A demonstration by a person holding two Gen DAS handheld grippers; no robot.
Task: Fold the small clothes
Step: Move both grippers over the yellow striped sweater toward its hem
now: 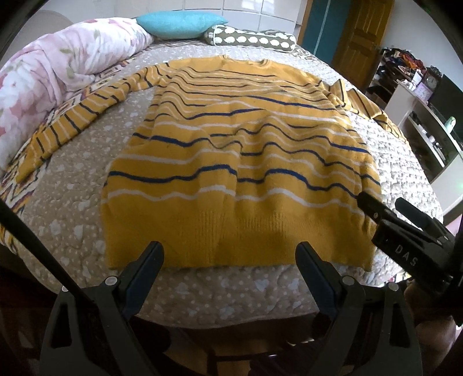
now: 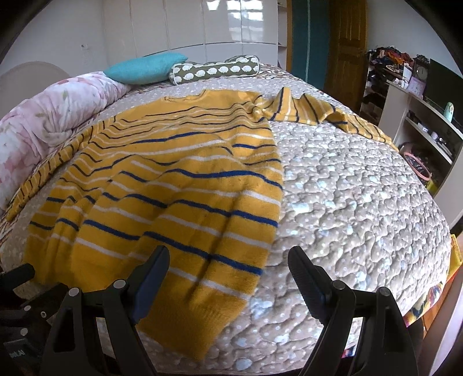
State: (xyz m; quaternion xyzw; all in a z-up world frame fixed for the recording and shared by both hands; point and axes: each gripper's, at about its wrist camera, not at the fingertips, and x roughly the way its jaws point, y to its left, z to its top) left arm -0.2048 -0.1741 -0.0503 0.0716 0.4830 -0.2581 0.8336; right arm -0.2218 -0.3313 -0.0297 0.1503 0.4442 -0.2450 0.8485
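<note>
A yellow sweater [image 1: 231, 162] with blue and white stripes lies flat on the bed, hem toward me, neck at the far end. One sleeve [image 1: 66, 124] stretches out left, the other [image 1: 367, 107] lies bunched at the right. My left gripper [image 1: 230, 257] is open and empty, just above the middle of the hem. My right gripper [image 2: 228, 261] is open and empty over the hem's right corner; it also shows at the right of the left wrist view [image 1: 382, 205]. The sweater also shows in the right wrist view [image 2: 173, 188].
The bed has a beige quilted cover [image 2: 347, 188]. A pink floral duvet [image 1: 58, 66] lies along the left side. A teal pillow [image 1: 179, 24] and a spotted bolster [image 1: 251, 39] sit at the head. White shelves [image 2: 419, 121] stand at the right.
</note>
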